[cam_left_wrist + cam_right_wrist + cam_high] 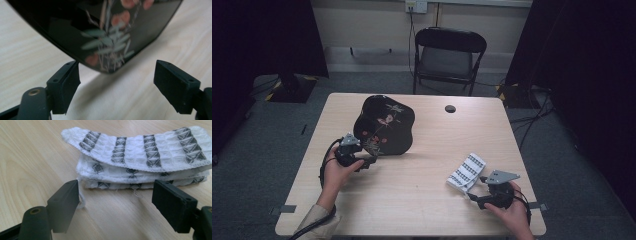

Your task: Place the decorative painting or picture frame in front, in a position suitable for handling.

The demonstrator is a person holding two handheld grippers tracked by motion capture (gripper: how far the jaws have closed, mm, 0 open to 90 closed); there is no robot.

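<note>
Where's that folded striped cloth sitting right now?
In the high view the folded cloth lies on the table's right side, just ahead of the open right gripper, across from the black tray.

- The counter [412,200] is seen whole from above in the high view, looking forward and down.
- The black tray [100,32] is viewed close and low in the left gripper view.
- The folded cloth [140,157] is viewed close in the right gripper view; both things are shared with the high view.

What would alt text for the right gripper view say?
A folded white cloth with dark patterned stripes lies on a pale wooden table, just beyond the open right gripper. Its two black jaws stand wide apart, holding nothing.
</note>
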